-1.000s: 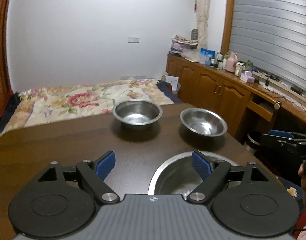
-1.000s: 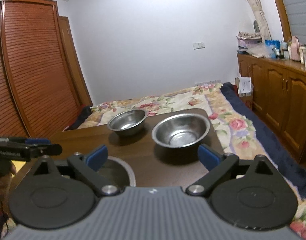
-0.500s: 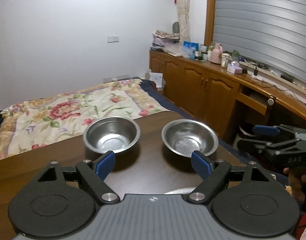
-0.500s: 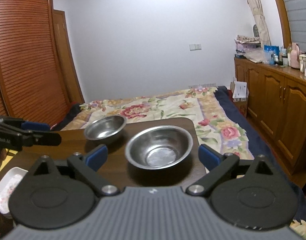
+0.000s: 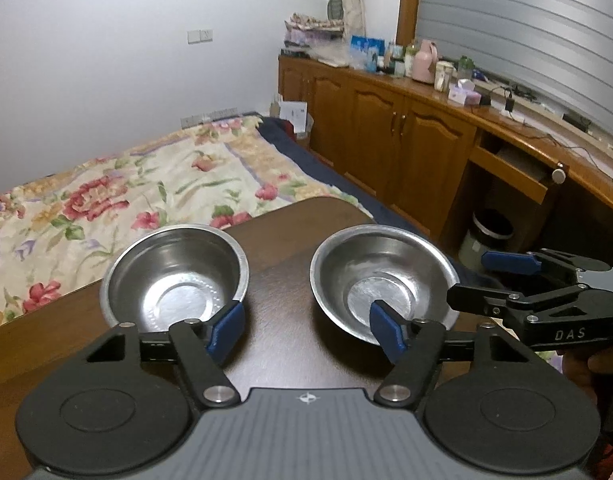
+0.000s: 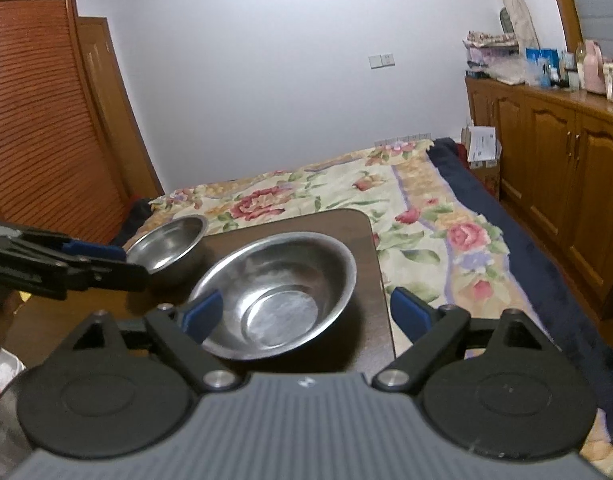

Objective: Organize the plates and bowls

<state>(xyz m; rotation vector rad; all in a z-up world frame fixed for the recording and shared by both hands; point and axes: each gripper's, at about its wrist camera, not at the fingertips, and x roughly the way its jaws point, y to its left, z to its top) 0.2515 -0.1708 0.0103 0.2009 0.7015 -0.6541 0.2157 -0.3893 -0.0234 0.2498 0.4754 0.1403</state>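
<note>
- Left wrist view: two steel bowls stand upright on the dark wooden table [image 5: 282, 344], side by side and apart. The deeper bowl [image 5: 174, 276] sits to the left, the wider bowl [image 5: 382, 280] to the right near the table's right edge.
- Same view: the left gripper [image 5: 304, 330] has its two blue-padded fingers spread wide and holds nothing. The left pad [image 5: 226, 330] overlaps the near rim of the deeper bowl in the picture; the right pad [image 5: 384, 330] overlaps the near part of the wider bowl. Whether either pad touches metal cannot be told.
- Same view: the right gripper [image 5: 490, 280] comes in from the right edge, just beside the wider bowl's rim, with one blue pad above and one black finger below, parted and empty. A hand [image 5: 586, 368] grips its handle.
- Background count: one bed with a floral cover [image 5: 138, 192], one run of wooden cabinets [image 5: 406, 136].
- Right wrist view: the same two bowls. The wider bowl [image 6: 278, 296] lies between the right gripper's [image 6: 306, 314] pads, fingers wide open, holding nothing; contact cannot be told.
- Same view: the deeper bowl [image 6: 166, 248] stands behind and left. The left gripper [image 6: 122, 264] reaches in from the left, tips at that bowl's near rim.
- Same view: a white dish [image 6: 2, 376] shows at the lower left edge, mostly hidden.
</note>
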